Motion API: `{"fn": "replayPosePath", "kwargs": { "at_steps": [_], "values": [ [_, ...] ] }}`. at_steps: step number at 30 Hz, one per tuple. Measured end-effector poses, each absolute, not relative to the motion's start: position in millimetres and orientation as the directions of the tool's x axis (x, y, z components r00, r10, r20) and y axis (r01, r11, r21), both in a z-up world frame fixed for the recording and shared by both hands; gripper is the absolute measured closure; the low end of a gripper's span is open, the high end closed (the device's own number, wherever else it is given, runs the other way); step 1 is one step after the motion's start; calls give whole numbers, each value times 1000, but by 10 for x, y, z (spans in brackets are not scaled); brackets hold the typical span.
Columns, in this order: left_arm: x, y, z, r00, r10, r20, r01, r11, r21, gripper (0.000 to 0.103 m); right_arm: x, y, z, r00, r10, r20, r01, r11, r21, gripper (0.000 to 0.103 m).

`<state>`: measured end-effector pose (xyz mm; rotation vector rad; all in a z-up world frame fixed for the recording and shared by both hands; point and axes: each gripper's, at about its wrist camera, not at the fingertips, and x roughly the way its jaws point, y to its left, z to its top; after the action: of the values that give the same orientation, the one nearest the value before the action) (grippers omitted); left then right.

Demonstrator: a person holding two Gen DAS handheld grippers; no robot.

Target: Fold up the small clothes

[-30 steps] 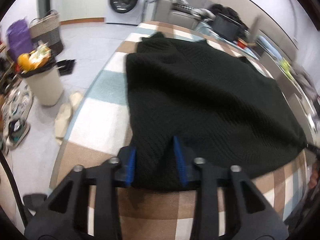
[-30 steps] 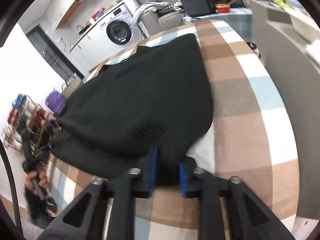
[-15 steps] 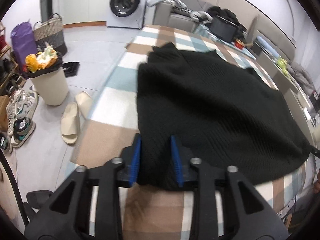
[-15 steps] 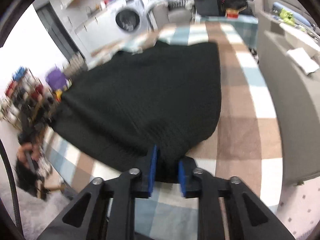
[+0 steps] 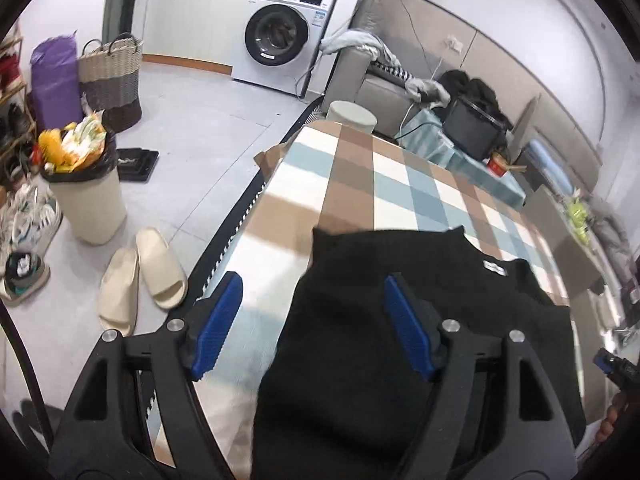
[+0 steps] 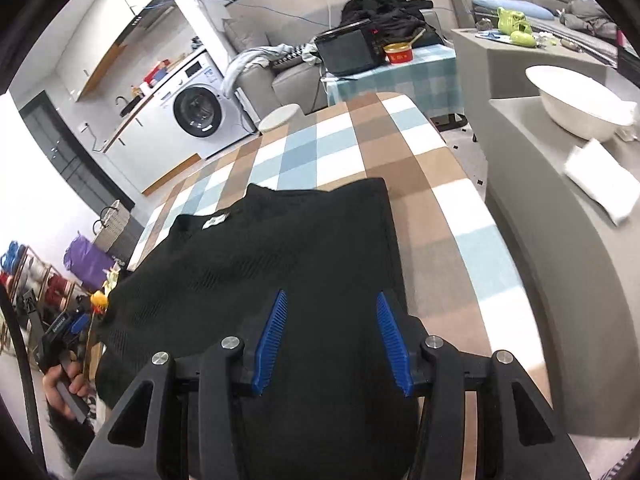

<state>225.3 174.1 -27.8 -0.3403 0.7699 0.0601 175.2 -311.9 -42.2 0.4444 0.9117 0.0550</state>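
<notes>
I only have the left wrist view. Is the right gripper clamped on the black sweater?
Observer: No. The right gripper is opening. Its blue pads stand apart and pinch nothing, and the black sweater shows between them.
Operator: Does the sweater's right edge hang off the table?
Observer: No, it lies on the checked tablecloth, with bare cloth beyond it.
Operator: Anything on that side?
Observer: A white bowl sits on the grey counter.

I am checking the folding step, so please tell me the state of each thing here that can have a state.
Black knitted garment: folded over on the checked tabletop, white label showing, held by no gripper.
Left gripper: jaws opening, pads clear of the cloth.
Right gripper: jaws opening, pads clear of the cloth.
Washing machine: door shut.
Bin: overfull, no lid.
Slippers: lying on the floor, side by side.
</notes>
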Motion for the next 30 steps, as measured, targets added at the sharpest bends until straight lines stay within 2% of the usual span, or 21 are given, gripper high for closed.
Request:
{"fn": "replayPosePath", "kwargs": {
  "at_steps": [7, 8, 10, 12, 14, 19, 22, 25, 30],
  "values": [
    [3089, 1333, -562, 634, -37, -772, -120, 982, -146, 32, 1993, -3054, -466, 598, 231, -768, 138, 914, 382, 55],
    [3167, 1277, -625, 613, -18, -790, -120, 986, -115, 34, 2004, -3063, -482, 596, 231, -769, 140, 913, 383, 55],
    [3249, 1201, -731, 585, 5, -811, -119, 990, -80, 54, 2024, -3082, -511, 593, 230, -772, 147, 911, 385, 55],
    [3266, 1201, -770, 583, 0, -812, -124, 988, -88, 82, 2038, -3099, -540, 588, 226, -777, 156, 911, 383, 55],
    [3207, 1260, -732, 620, -39, -783, -118, 983, -143, 93, 2058, -3116, -567, 582, 227, -781, 163, 909, 385, 55],
    [2951, 1432, -429, 746, -159, -647, -57, 952, -300, 96, 2101, -3147, -620, 576, 219, -787, 165, 912, 375, 55],
    [2897, 1514, -253, 801, -180, -571, -44, 933, -356, 97, 2139, -3175, -652, 575, 221, -788, 175, 907, 382, 55],
    [2993, 1585, -302, 787, -156, -597, -87, 930, -358, 96, 2148, -3171, -668, 573, 224, -789, 173, 908, 383, 55],
    [3196, 1722, -645, 683, -145, -716, -211, 899, -383, 90, 2151, -3197, -715, 564, 211, -799, 187, 909, 372, 55]
  ]
}}
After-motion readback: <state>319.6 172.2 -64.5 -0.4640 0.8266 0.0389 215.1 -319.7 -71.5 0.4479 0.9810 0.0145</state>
